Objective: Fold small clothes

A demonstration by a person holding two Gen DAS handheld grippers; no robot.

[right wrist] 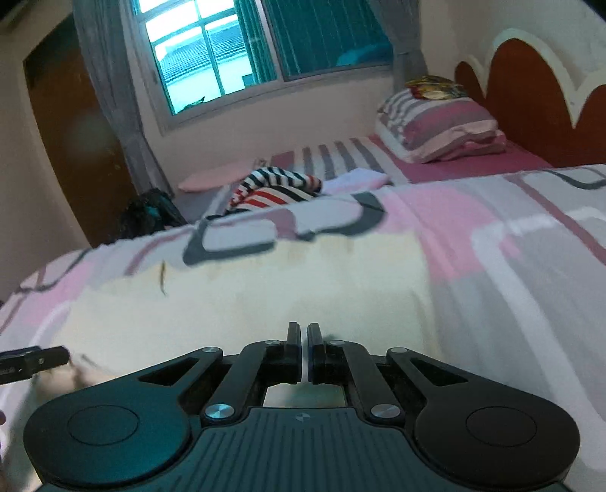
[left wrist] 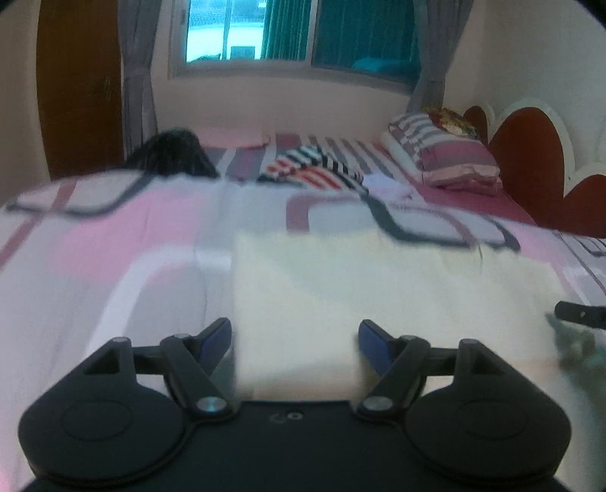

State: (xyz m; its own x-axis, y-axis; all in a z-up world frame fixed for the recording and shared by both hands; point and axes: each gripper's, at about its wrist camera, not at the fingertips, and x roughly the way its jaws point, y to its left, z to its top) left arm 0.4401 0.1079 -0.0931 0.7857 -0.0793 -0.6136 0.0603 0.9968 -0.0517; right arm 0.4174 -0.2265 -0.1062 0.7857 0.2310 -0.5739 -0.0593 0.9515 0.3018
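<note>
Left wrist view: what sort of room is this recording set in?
Most likely a home bedroom: a bed under a pink and grey patterned bedsheet, a striped pillow against a scalloped red headboard, and a curtained window. A cream cloth lies on the bed.

Cream garment (left wrist: 378, 287): soft matt cloth, smooth, blurred. Bedspread (left wrist: 113, 234): matt printed cotton-like cloth. Left gripper (left wrist: 294, 342): matt black plastic, blue rubbery-looking pads, shiny metal pivot screws. Right gripper (right wrist: 304, 342): same matt plastic, ribbed body. Striped clothes (right wrist: 272, 189): knit cloth. Headboard (right wrist: 530, 94): semi-gloss wood. Pillow (right wrist: 439, 128): cloth.
</note>
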